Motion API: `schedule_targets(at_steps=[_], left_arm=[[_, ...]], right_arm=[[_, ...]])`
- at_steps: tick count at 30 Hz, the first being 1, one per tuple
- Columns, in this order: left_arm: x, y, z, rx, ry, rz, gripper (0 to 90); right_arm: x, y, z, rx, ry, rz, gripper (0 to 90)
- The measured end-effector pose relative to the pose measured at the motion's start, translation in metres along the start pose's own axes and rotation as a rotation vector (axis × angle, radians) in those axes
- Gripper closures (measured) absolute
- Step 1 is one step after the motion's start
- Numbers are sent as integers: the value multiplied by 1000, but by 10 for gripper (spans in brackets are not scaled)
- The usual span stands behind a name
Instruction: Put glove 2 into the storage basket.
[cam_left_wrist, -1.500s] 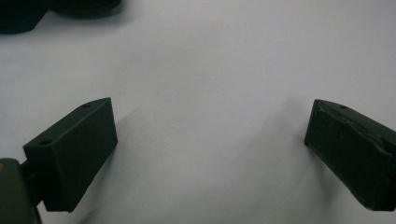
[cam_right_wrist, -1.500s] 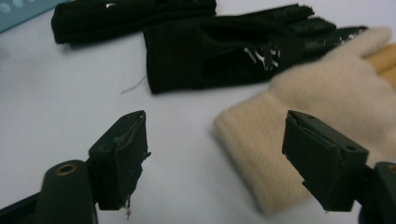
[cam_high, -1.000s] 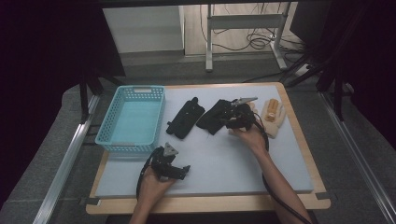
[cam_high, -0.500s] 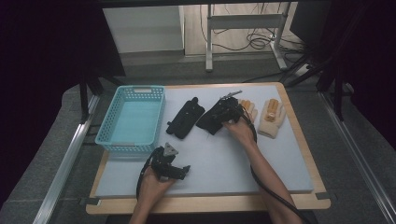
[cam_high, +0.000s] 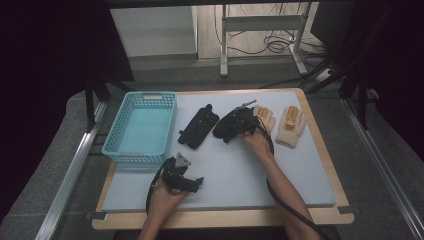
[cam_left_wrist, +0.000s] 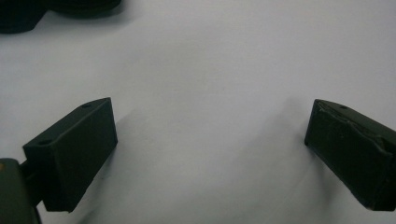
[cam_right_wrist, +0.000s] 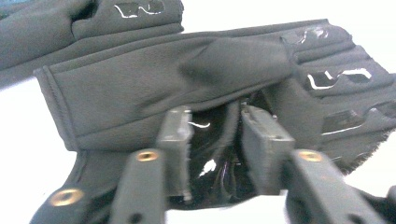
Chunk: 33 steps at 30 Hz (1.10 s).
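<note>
Starting at the left edge of the bench (cam_high: 220, 175): the blue basket (cam_high: 141, 127) sits near the far left corner, nothing in it that I can see. My left gripper (cam_high: 184, 181) rests near the front edge, jaws wide apart over bare bench surface, idle. Moving right, one black glove (cam_high: 199, 126) lies flat just right of the basket. Next to it is the second black glove (cam_right_wrist: 163, 79), towards the far edge at mid-bench, and that's where I'm working: my right gripper (cam_right_wrist: 215, 154) has just been closing, and its jaws now pinch a fold of this glove's fabric between them. Further right, two tan gloves (cam_high: 291, 125) wait near the far right corner. I judge this as the grasp step. Next I need a firm hold, then a lift clear of the bench and a carry left over to the basket.
</note>
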<state>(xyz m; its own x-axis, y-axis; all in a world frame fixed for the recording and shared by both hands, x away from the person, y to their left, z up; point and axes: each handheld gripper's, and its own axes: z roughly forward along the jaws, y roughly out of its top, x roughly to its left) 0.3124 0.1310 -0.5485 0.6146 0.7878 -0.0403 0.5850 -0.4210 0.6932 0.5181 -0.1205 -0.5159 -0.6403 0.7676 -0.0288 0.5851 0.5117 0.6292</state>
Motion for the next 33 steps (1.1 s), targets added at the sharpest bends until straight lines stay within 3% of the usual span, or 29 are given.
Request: schedule_targets(at_steps=[3,10,13,18,20,21,25,30,31,33], left_arm=[[0,0,0,2,-1,0,26],[0,0,0,0,0,0,26],[0,0,0,1,0,1,27],[0,0,0,0,0,1,26],[0,0,0,1,0,1,26],[0,0,0,-1,0,0,26],[0,0,0,1,1,2,26],[0,0,0,-1,2,0,26],[0,0,0,-1,2,0,26],[0,0,0,0,2,0,26]], right_arm=[[0,1,-1,-2,5,-14,820],[0,0,-15,-47,37,-61,842],[9,3,-36,-73,92,-128,842],[27,0,-70,-106,180,-176,841],[30,-1,-75,-111,192,-186,840],[39,-7,-90,-120,210,-226,839],[58,-25,-107,-109,236,-280,834],[74,-52,-112,-85,268,-296,826],[82,-65,-111,-75,283,-307,792],[86,-71,-110,-74,275,-313,738]])
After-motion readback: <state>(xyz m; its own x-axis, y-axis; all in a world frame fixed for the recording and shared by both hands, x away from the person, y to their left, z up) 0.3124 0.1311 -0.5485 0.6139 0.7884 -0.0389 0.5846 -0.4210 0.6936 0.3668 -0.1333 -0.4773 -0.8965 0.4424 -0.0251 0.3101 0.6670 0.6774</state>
